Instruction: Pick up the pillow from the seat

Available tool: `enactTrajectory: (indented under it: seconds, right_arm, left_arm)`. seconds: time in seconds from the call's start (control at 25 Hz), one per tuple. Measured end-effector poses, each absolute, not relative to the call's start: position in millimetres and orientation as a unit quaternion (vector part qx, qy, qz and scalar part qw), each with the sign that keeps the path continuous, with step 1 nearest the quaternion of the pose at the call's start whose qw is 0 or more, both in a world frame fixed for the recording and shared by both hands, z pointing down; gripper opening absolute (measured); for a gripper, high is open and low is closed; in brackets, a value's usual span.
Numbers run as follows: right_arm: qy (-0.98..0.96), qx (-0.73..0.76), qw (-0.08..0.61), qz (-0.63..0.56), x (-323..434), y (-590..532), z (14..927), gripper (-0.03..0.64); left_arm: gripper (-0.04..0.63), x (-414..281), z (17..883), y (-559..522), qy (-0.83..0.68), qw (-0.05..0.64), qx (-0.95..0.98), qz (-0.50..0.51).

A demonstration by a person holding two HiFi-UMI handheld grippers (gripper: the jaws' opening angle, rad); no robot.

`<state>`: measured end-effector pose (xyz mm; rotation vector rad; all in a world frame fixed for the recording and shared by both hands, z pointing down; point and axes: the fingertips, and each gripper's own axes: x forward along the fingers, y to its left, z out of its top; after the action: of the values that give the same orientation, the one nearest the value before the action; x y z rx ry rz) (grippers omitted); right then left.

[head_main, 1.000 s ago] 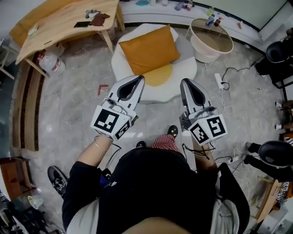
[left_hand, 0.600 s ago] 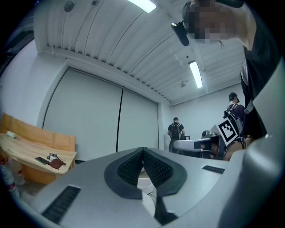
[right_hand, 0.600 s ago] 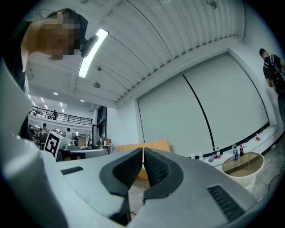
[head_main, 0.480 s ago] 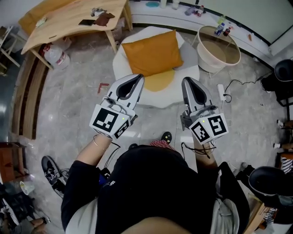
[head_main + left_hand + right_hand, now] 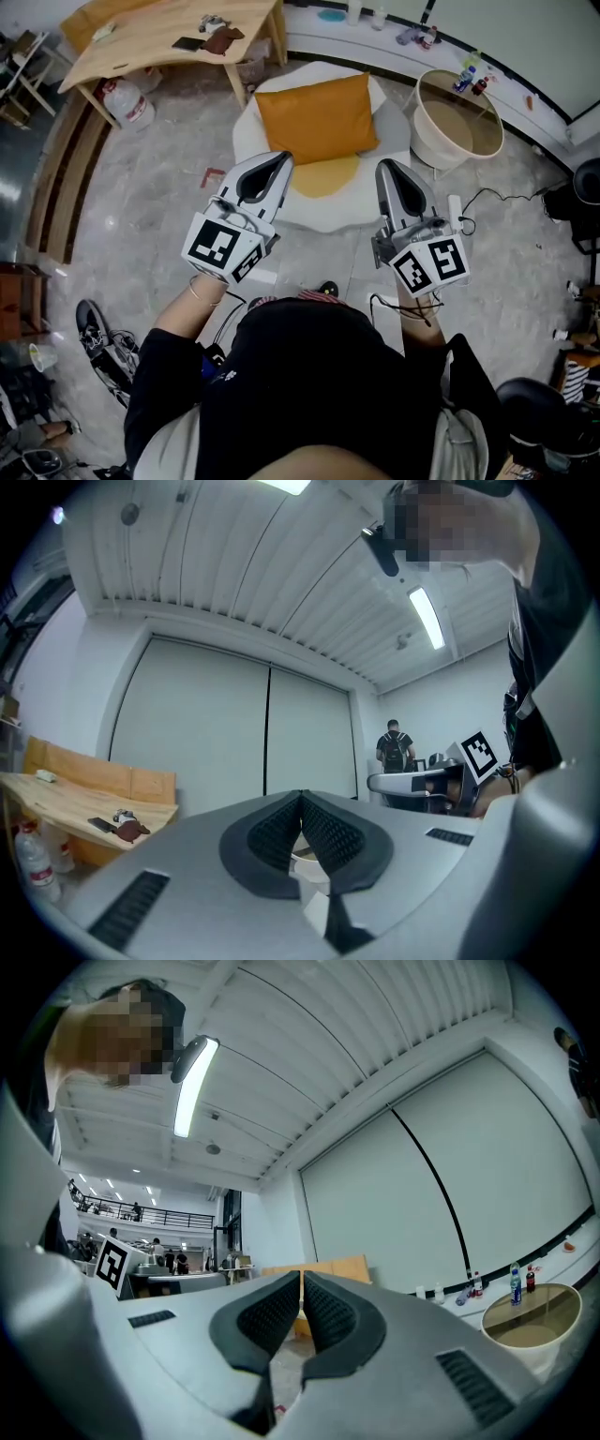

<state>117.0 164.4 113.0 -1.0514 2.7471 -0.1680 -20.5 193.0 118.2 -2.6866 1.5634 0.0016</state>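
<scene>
Approach step, no contact yet. The orange pillow leaned on the back half of the white seat, over a yellow seat pad. It sat ahead of both grippers and apart from them.

The left gripper and right gripper were held out side by side, about level. In the head view their tips overlapped the seat's front edge; height above it couldn't be judged.

Left gripper view: fingers pressed together, nothing between them. Right gripper view: same, fingers together and empty. Neither gripper view showed the pillow, only wall and ceiling.

To do it well, probably:
- Tip both grippers down so the pillow comes into their views.
- Spread the fingers wide before arriving, not at the fabric.
- Take one side edge per gripper, left and right. The pillow looked soft and bulky, so a deep bite on the edge should slip less than a corner pinch.
- Close both, then lift together and level so it doesn't sag or twist.

Risks: the round cream tub stood just beside the seat on the right. A leg of the wooden worktop stood near on the left. Keep the sideways swing small.
</scene>
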Motion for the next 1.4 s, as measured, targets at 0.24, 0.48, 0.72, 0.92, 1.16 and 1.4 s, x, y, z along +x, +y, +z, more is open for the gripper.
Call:
enactTrajectory:
  seconds: [0.24,0.48,0.72,0.92,1.16,1.4]
  right_arm:
    - [0.932,-0.343,0.098,-0.058,150.1,145.4,116.5,0.025]
    - [0.936,-0.33,0.094,-0.073,163.4,133.2,129.0,0.025]
    - [0.937,-0.328,0.095,-0.07,159.3,128.4,133.1,0.025]
    - [0.936,-0.333,0.091,-0.064,162.5,117.9,133.9,0.025]
    - [0.936,-0.338,0.084,-0.058,170.1,84.3,131.7,0.025]
    - [0.937,-0.335,0.078,-0.057,160.9,59.8,137.6,0.025]
  left_arm:
    - [0.009,12.5,122.6,179.5,0.514,0.026,-0.857,-0.018]
    - [0.009,21.9,128.6,173.6,0.528,0.017,-0.849,-0.024]
    - [0.009,10.6,128.1,169.6,0.538,0.033,-0.842,-0.029]
    - [0.009,17.2,130.0,150.7,0.527,0.034,-0.849,-0.016]
    - [0.009,22.2,128.8,112.7,0.523,0.026,-0.852,0.004]
    - [0.009,11.3,137.2,93.1,0.529,0.015,-0.849,0.003]
